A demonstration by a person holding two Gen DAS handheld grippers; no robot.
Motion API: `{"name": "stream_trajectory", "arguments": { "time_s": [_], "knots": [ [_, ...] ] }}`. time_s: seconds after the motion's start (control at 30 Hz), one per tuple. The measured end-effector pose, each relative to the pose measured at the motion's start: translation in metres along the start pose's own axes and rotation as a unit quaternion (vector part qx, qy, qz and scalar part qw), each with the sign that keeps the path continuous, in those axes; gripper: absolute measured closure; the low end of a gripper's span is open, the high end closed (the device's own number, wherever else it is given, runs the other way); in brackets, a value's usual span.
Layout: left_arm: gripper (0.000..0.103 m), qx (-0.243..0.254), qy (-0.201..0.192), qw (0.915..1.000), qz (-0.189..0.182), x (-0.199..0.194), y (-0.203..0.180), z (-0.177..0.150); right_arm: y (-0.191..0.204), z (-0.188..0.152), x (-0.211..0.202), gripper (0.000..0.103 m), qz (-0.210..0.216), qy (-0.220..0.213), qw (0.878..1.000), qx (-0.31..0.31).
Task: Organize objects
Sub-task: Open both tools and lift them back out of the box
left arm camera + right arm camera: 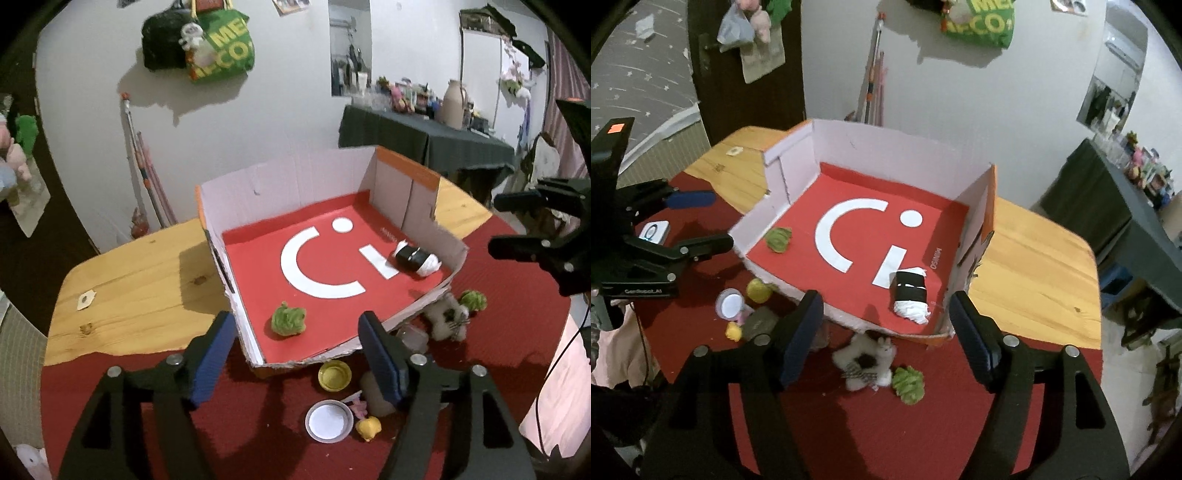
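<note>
An open cardboard box [295, 177] [871, 144] with a red floor and a white logo stands on the table. Inside it lie a green plush piece [289, 322] [779, 238] and a black-and-white roll [417, 257] [910, 293]. My left gripper [295, 365] [722, 220] hovers open above the box's near corner, over the green piece, holding nothing. My right gripper [882, 336] [495, 225] hangs open above the roll's end of the box, also with nothing in it. Outside the box lie a white plush toy [866, 362] [447, 317] and a second green piece [908, 384] [472, 300].
On the red cloth [258, 424] in front of the box lie a yellow lid [334, 374], a white-centred lid [328, 421], a small yellow toy [368, 428] and a tan object [376, 395]. A white device [654, 232] lies to the left. Bare wooden tabletop [140, 280] flanks the box.
</note>
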State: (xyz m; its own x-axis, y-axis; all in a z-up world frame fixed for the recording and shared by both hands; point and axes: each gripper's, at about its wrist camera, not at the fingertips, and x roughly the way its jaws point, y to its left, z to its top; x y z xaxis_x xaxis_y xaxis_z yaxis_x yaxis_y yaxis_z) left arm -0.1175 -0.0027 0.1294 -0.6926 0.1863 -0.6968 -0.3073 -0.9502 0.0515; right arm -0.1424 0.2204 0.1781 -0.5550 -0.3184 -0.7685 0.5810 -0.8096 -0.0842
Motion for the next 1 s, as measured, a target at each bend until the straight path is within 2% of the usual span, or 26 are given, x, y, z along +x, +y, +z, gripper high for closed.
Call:
{"name": "stream_trajectory", "arguments": {
  "time_s": [0.33, 0.5, 0.6, 0.7, 0.8, 1.0],
  "knots": [
    [0.016, -0.016, -0.073, 0.9963, 0.040, -0.045, -0.015, -0.026, 0.009, -0.031, -0.042, 0.021, -0.003, -0.065, 0.998, 0.023],
    [0.009, -0.033, -0.108, 0.9908, 0.074, -0.058, -0.022, -0.046, 0.007, -0.056, -0.047, 0.020, 0.011, -0.090, 0.993, 0.074],
    [0.006, -0.042, -0.122, 0.9880, 0.084, -0.062, -0.027, -0.059, 0.007, -0.071, -0.046, 0.019, -0.001, -0.105, 0.990, 0.091],
    [0.005, -0.044, -0.123, 0.9874, 0.089, -0.062, -0.033, -0.072, 0.010, -0.085, -0.042, 0.018, -0.019, -0.117, 0.987, 0.106],
    [0.005, -0.051, -0.114, 0.9891, 0.078, -0.059, -0.038, -0.083, 0.013, -0.097, -0.033, 0.017, -0.026, -0.120, 0.986, 0.117],
    [0.004, -0.069, -0.084, 0.9927, 0.051, -0.044, -0.045, -0.104, 0.027, -0.117, -0.010, 0.017, -0.085, -0.124, 0.983, 0.106]
  ]
}}
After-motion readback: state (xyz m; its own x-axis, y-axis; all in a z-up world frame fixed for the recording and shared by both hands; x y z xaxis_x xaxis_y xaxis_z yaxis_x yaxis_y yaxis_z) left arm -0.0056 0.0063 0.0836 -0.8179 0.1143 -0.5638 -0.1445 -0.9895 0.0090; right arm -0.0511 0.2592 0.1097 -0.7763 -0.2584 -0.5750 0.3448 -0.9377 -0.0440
